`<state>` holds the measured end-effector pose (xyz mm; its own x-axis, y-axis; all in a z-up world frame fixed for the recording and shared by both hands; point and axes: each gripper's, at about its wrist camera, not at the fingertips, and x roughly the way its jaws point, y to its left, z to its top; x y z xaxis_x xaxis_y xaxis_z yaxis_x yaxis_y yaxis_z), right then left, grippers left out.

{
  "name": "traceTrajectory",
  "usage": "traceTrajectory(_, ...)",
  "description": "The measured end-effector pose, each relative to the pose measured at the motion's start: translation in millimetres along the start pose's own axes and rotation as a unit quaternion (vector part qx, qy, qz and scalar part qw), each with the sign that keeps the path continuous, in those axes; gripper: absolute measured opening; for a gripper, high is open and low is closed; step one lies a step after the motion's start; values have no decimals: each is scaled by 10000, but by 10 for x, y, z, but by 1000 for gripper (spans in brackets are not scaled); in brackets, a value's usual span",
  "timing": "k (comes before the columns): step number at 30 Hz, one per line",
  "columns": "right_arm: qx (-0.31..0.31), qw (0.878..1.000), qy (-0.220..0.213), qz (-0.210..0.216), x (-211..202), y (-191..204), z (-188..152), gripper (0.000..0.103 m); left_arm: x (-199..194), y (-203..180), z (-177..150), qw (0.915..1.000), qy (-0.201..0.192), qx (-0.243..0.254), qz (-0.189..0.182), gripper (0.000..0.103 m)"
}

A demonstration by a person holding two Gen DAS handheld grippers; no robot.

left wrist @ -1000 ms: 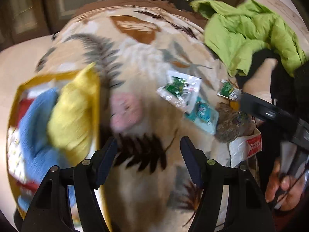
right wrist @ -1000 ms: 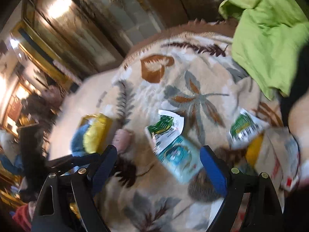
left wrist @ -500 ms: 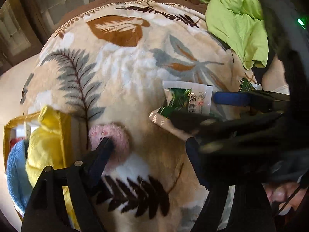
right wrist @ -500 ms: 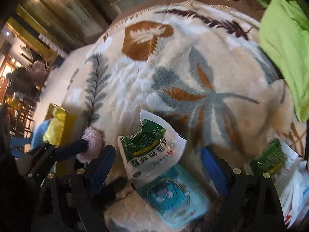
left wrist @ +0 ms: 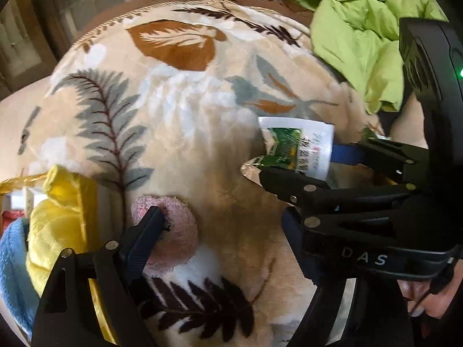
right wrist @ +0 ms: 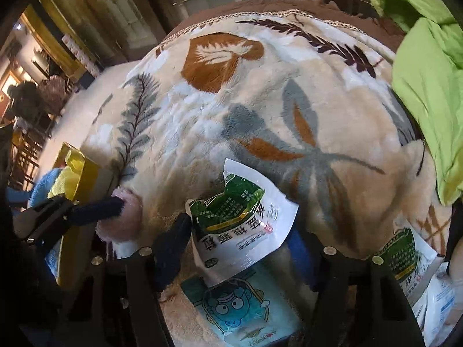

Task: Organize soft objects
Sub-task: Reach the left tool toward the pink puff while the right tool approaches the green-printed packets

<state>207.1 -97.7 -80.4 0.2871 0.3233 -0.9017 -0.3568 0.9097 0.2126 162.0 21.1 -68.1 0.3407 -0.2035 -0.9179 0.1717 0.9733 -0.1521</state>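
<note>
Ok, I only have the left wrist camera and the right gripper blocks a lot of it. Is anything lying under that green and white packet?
Observer: Yes, a light blue cartoon packet lies partly beneath the green and white packet.
Operator: Are the right jaws shut on it?
Observer: No, the right gripper is open, with one jaw on either side of it.
Operator: Any more packets?
Observer: A second green packet lies farther right.

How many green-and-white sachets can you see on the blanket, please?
2: one sachet lies between the right gripper's fingers, another sachet at the right edge. More may be hidden under them.
</note>
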Motion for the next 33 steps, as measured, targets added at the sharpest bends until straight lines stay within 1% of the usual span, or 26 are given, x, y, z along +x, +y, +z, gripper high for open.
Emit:
traceTrajectory(1,46,10000,-12,41,-14,-16,-7,66,-11,-18,5,10000,16,32,-77,75)
traceTrajectory(2,91,9999,-17,69,-22,-30,-17,65,-35,-58,-1,9996,46,87,-280,65)
traceTrajectory(3,113,9999,-18,44,-26,-41,-30,55,-25,-104,-14,9976,241,69,-640,15)
traceTrajectory(4,136,9999,-34,22,-32,-64,-39,50,57,-113,-5,9974,462,-46,-559,2)
traceTrajectory(5,209,9997,-53,69,-47,-107,-50,48,110,-68,-26,9980,565,-175,-232,1)
traceTrajectory(6,345,9993,-35,158,-54,-172,-59,44,137,-25,-42,9979,581,-250,-168,0)
traceTrajectory(7,512,9984,-40,243,-70,-252,-73,39,157,76,-69,9965,565,-430,-438,0)
traceTrajectory(9,607,9977,-78,279,-88,-324,-91,36,131,181,-90,9933,605,-679,-708,0)
traceTrajectory(10,595,9978,-87,282,-93,-332,-107,36,118,196,-97,9928,618,-716,-737,0)
traceTrajectory(13,599,9978,-102,277,-113,-297,-111,37,51,156,-132,9944,588,-580,-666,0)
traceTrajectory(14,604,9976,-104,307,-120,-285,-115,37,14,151,-136,9941,584,-568,-711,0)
traceTrajectory(15,620,9974,-98,348,-122,-278,-120,39,-4,177,-131,9942,548,-559,-737,0)
traceTrajectory(16,637,9972,-95,375,-122,-279,-123,40,-52,177,-136,9945,478,-535,-757,0)
traceTrajectory(17,661,9970,-100,379,-124,-282,-125,40,-95,193,-119,9940,444,-525,-848,1)
traceTrajectory(18,680,9969,-106,384,-125,-286,-128,40,-111,209,-109,9936,455,-515,-902,12)
traceTrajectory(19,702,9967,-110,394,-125,-288,-131,40,-128,223,-91,9934,490,-503,-908,33)
traceTrajectory(20,717,9966,-105,402,-120,-290,-134,40,-141,233,-96,9934,499,-509,-894,45)
traceTrajectory(21,723,9965,-97,407,-118,-292,-135,40,-171,244,-107,9931,483,-502,-948,50)
traceTrajectory(24,761,9962,-61,426,-107,-307,-119,41,-199,239,-163,9936,669,-499,-765,50)
traceTrajectory(26,779,9960,-57,432,-104,-307,-102,43,-192,222,-183,9929,757,-570,-719,50)
traceTrajectory(28,759,9961,-51,451,-99,-296,-105,48,-262,217,-201,9910,754,-718,-837,50)
traceTrajectory(30,717,9965,-51,430,-89,-276,-109,48,-344,190,-175,9909,648,-711,-946,50)
traceTrajectory(31,706,9966,-51,420,-87,-270,-110,48,-402,169,-171,9928,594,-632,-832,50)
traceTrajectory(33,735,9963,-53,446,-87,-273,-104,50,-416,166,-163,9950,632,-564,-522,50)
